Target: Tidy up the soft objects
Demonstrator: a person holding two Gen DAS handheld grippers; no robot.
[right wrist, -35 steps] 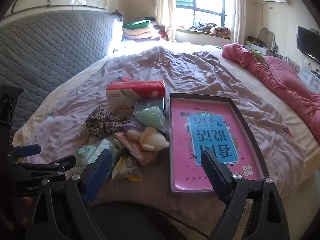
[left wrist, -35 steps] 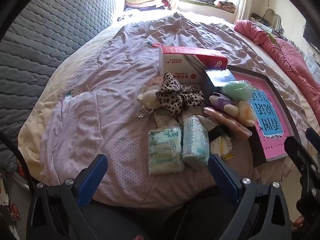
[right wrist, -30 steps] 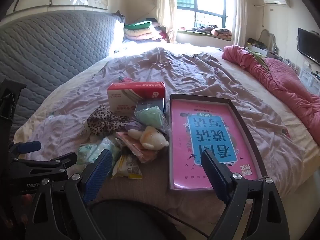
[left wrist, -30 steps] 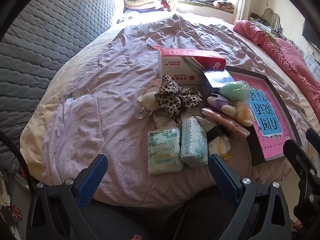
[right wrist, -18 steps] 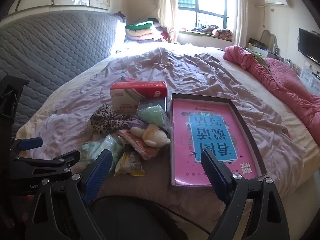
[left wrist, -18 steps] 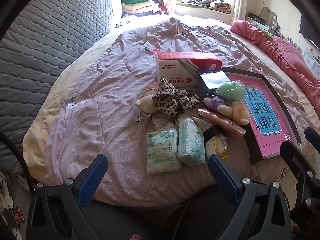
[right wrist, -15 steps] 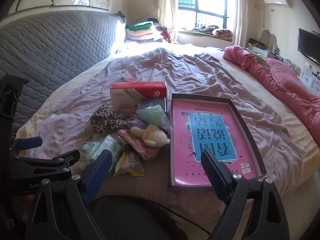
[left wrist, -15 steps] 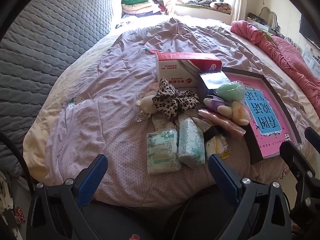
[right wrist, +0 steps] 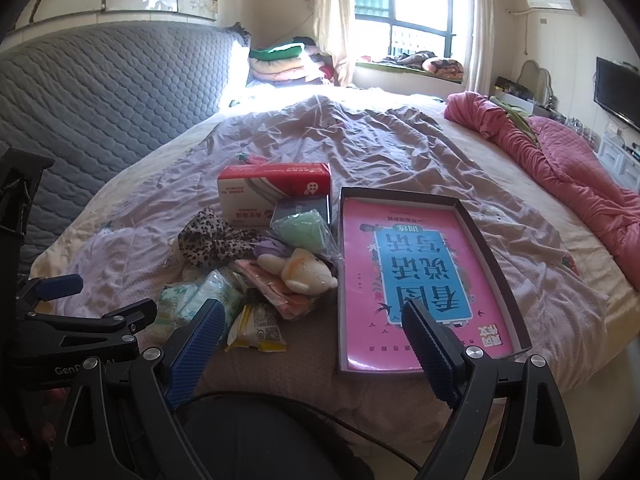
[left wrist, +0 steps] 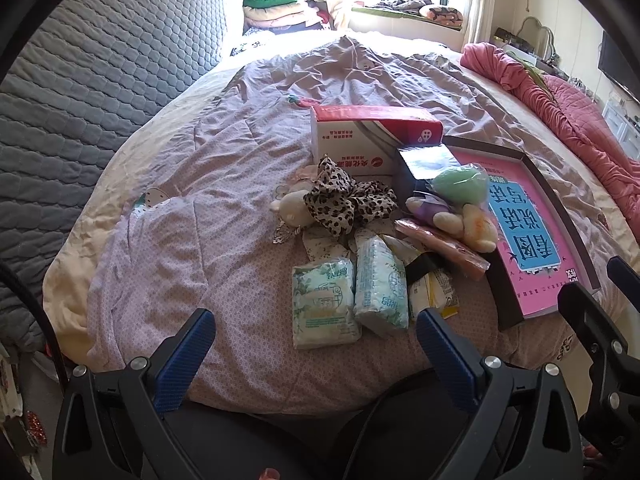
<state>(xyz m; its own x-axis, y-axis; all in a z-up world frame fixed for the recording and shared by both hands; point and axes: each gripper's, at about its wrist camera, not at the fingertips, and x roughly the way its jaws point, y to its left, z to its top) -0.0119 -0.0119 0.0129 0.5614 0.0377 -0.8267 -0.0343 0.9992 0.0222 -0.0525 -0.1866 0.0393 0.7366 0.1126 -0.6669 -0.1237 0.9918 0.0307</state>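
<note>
Rumpled lilac bedspread beneath a sunlit window.

A heap of small soft things is seen on a mauve quilted bedspread. A leopard-print fabric bow is placed at the heap's 12 o'clock, two pale green tissue packs at 6 o'clock, and a shallow dark box lined in pink at 3 o'clock. The left gripper is held wide apart and empty.

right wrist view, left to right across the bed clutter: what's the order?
Leopard-print cloth → yellow snack packet → cream plush toy → open box tray with the pink book → pink quilt. Both grippers hang open in front, holding nothing.
</note>
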